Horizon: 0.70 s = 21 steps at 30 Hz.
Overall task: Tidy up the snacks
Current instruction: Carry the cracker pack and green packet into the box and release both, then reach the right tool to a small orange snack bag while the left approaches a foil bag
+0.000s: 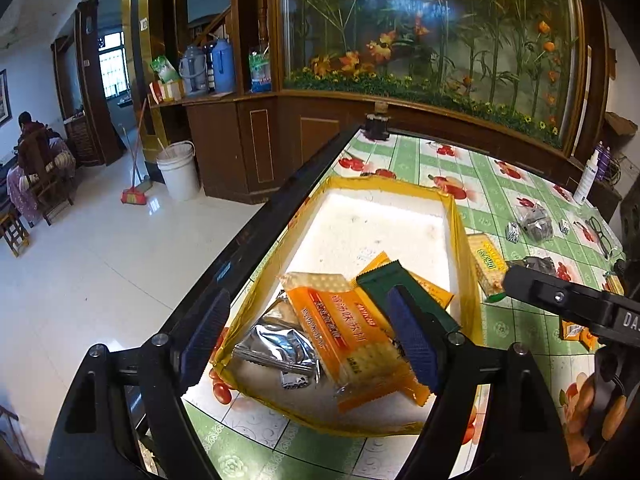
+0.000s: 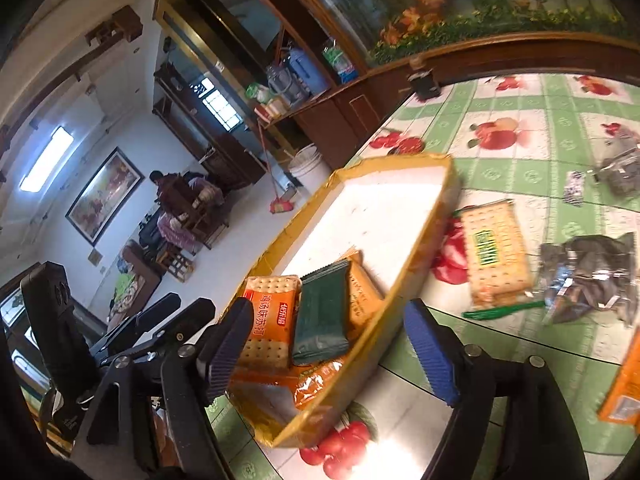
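Oilcloth printed with green checks and red fruit point(image 1: 404, 160) is covering the counter, which is running up to a dark wooden cabinet fronted by a glass panel of artificial flowers point(image 1: 432, 28). A shallow yellow cardboard tray with a white floor point(image 1: 460, 224) is lying on the counter near its dark left edge. Snack packets are piling up at the tray's near end: an orange cracker packet with white lettering point(image 1: 348, 332), a dark green wrapper point(image 2: 322, 320) lying partly over it, a crumpled silver foil pouch point(image 1: 276, 344) and another orange packet beneath.

More snacks are sitting loose on the oilcloth to the right of the tray: a clear cracker packet with a green label point(image 2: 494, 252) just beside the tray wall, and crinkled silver-grey packets point(image 2: 592, 276) farther out.

The left gripper point(image 1: 308, 340) is hovering over the tray's near end, its blue-padded fingers spread wide and pressing on nothing. The right gripper point(image 2: 332, 360) is hanging open too, straddling the tray's right wall, nothing held.

Beyond the counter, glossy pale floor tiles point(image 1: 100, 272) are reflecting light; a white plastic bucket point(image 1: 178, 170) and a red broom point(image 1: 134, 196) are standing by the cabinet, and a seated person point(image 1: 32, 148) is facing away at the far left.
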Tool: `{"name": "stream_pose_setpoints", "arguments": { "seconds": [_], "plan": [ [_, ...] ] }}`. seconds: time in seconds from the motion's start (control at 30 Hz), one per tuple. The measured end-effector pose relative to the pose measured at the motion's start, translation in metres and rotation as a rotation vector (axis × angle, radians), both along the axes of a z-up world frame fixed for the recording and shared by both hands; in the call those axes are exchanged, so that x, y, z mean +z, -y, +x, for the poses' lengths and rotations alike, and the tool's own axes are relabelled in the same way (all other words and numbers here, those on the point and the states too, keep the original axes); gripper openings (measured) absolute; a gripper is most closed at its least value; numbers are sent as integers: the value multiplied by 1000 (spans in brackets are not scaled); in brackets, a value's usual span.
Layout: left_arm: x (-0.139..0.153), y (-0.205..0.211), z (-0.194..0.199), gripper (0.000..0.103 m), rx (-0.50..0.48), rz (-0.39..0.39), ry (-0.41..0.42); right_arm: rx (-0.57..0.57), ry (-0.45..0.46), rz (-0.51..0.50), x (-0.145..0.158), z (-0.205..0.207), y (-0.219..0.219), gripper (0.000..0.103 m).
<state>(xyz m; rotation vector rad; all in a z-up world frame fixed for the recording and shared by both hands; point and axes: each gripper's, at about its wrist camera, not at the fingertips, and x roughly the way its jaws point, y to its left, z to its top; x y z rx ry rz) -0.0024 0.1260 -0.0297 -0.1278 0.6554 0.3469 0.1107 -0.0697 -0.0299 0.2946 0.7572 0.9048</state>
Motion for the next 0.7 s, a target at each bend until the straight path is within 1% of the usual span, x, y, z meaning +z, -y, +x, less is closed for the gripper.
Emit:
{"name": "stream_pose_setpoints", "arguments": {
  "seconds": [0.03,0.13,0.23,0.43,0.5,0.6,0.7],
  "plan": [
    [2,2,-1,82,-5,-1,7,-10,10,-1,3,-2,6,80],
    [7,8,-2,82,-11,-5,19,-54,35,-6,6,-11,27,86],
    [9,15,-1,82,-16,-4,17,-99,46,-16,6,-17,49,86],
    [15,33,3,83,-43,6,15,-152,50,-32,-2,-26,83,87],
    [16,39,3,83,-51,7,15,-171,67,-54,-4,-31,94,87],
    [16,47,4,83,-75,-13,13,-210,92,-99,-9,-41,115,87],
    [13,59,9,83,-115,-37,-1,-248,87,-126,-18,-46,136,87]
  ]
}}
